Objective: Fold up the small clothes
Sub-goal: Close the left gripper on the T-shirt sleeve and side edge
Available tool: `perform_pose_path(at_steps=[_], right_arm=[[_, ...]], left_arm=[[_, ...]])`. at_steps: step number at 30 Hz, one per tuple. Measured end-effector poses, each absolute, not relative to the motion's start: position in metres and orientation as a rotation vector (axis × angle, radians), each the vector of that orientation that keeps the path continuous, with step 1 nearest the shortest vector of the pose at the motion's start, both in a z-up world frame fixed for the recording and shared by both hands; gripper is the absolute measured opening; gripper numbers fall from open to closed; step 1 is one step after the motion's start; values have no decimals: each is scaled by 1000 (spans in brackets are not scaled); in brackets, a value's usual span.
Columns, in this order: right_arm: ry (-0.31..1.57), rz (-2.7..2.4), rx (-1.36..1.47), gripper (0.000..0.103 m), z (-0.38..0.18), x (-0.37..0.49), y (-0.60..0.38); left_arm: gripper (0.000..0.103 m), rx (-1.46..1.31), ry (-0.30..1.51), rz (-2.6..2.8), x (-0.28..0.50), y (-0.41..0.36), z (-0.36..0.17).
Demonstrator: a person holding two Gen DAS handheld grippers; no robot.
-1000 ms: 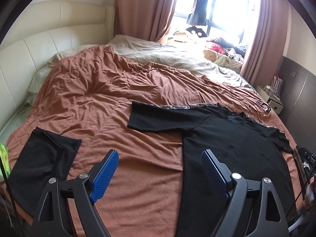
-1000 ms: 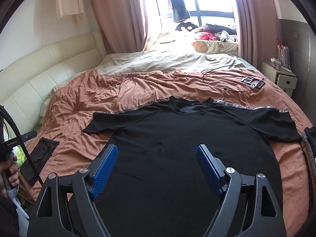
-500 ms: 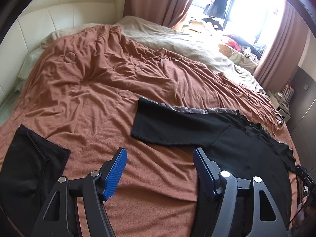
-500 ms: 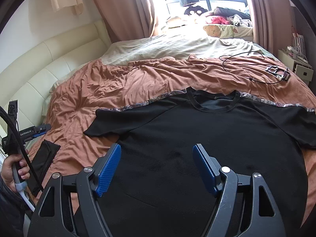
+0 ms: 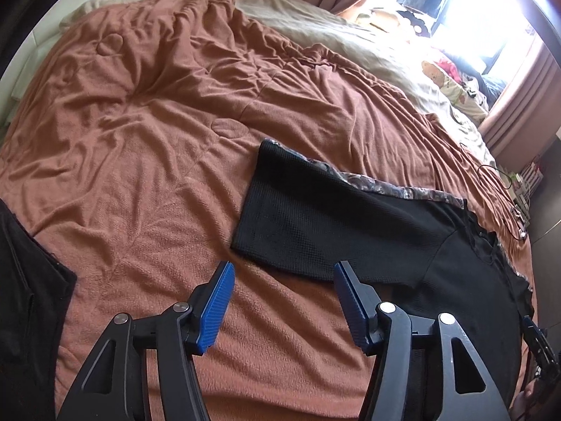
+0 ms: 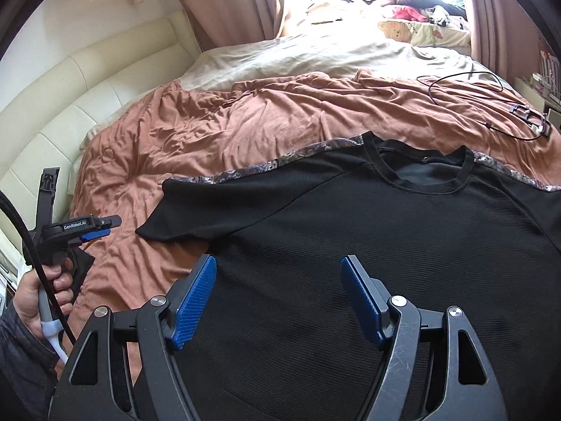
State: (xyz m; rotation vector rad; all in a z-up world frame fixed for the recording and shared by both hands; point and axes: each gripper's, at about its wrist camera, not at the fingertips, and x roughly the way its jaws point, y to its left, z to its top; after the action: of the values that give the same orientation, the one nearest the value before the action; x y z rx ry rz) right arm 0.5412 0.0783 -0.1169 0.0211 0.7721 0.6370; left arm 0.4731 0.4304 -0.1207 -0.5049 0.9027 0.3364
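The only lettering that can be read is in the right wrist view: "GenRobot.AI" in small white characters on the flat black top plate of the hand-held left tongs (image 6: 105, 228), at the left edge of the picture, gripped by the person's hand (image 6: 38, 294). The word runs along the plate's upper face, just behind the blue finger pads. In the left wrist view no writing can be made out. The items on the pale bedside cabinet (image 6: 545, 87) at the far right of the right wrist view may carry print, but they are too small and too blurred to read.
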Motion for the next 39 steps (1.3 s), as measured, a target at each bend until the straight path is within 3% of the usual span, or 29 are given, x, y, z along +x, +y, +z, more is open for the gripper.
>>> perform_pose_path(at_steps=[5,8,13,22,24,26,31,39], right_arm=[[799,648,10,72,-132,561,99],[823,660,18,63,-140,571,111],[870,669,54,52,-154,587,127],[896,676,86,52,-165,596,140],[892,678,84,52,-165,594,140],[892,677,86,52,-167,595,140],[904,674,110,51,-171,601,144],[952,689,172,32,-183,622,166]], left_arm=[[52,-534,946,345,490,441,-147],[44,-569,958,346,497,447,-159],[43,-573,988,392,502,452,-173],[41,-660,968,375,508,465,-189],[29,-663,968,392,510,468,-189],[9,-669,964,400,509,469,-187],[7,-620,906,364,505,462,-161],[6,-579,838,296,513,445,-116]])
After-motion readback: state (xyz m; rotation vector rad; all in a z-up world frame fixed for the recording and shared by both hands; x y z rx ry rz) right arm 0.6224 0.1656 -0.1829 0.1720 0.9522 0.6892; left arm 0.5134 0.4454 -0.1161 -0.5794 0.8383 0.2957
